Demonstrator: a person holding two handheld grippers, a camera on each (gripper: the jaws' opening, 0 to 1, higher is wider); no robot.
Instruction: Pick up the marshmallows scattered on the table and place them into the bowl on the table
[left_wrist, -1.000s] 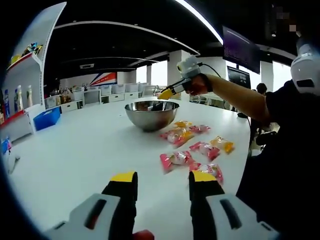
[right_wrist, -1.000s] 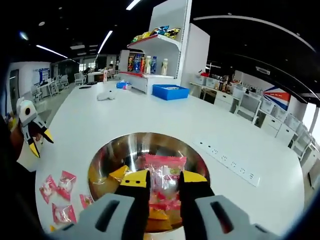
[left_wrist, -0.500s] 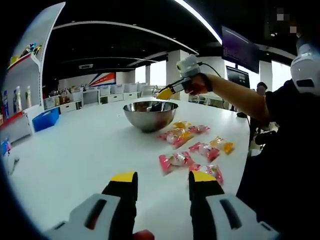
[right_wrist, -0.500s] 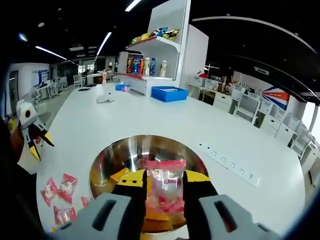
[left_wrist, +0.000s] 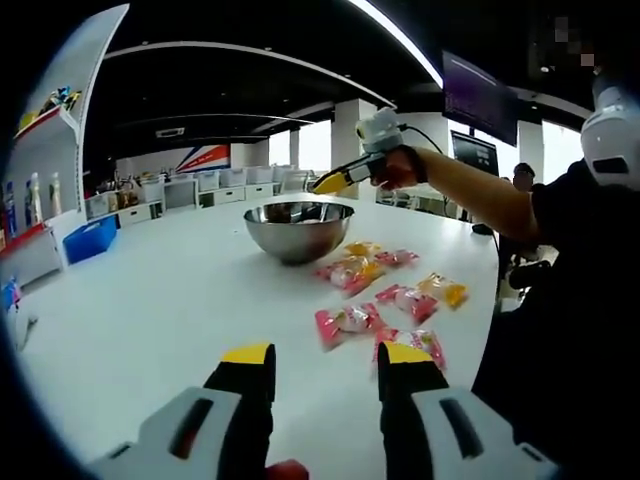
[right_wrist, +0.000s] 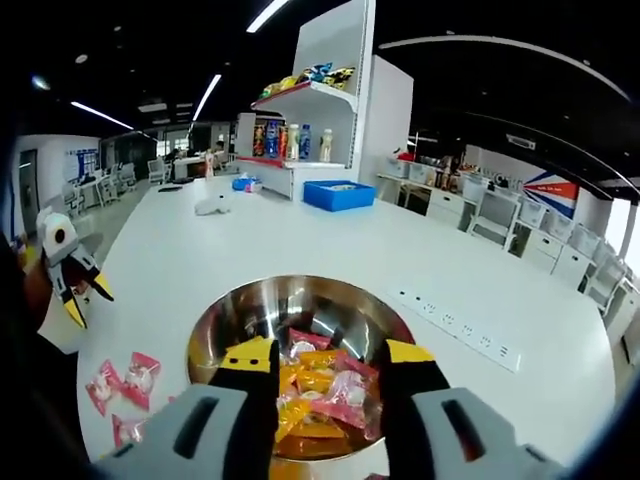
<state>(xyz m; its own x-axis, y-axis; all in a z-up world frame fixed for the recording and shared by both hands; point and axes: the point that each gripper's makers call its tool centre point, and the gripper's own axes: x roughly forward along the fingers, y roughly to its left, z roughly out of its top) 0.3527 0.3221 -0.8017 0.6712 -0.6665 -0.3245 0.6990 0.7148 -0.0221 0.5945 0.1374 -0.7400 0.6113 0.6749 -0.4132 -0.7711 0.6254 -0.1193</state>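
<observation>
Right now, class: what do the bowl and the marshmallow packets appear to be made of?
Bowl: likely polished metal, since its inside mirrors the ceiling lights. Marshmallow packets: probably thin glossy plastic film, crinkled and partly see-through, printed pink and yellow.

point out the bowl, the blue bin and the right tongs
bowl (left_wrist: 300, 240), left gripper view, on its outer steel wall
blue bin (right_wrist: 341, 195), right gripper view, on its front side
right tongs (right_wrist: 335, 352), right gripper view, midway between the yellow tips
</observation>
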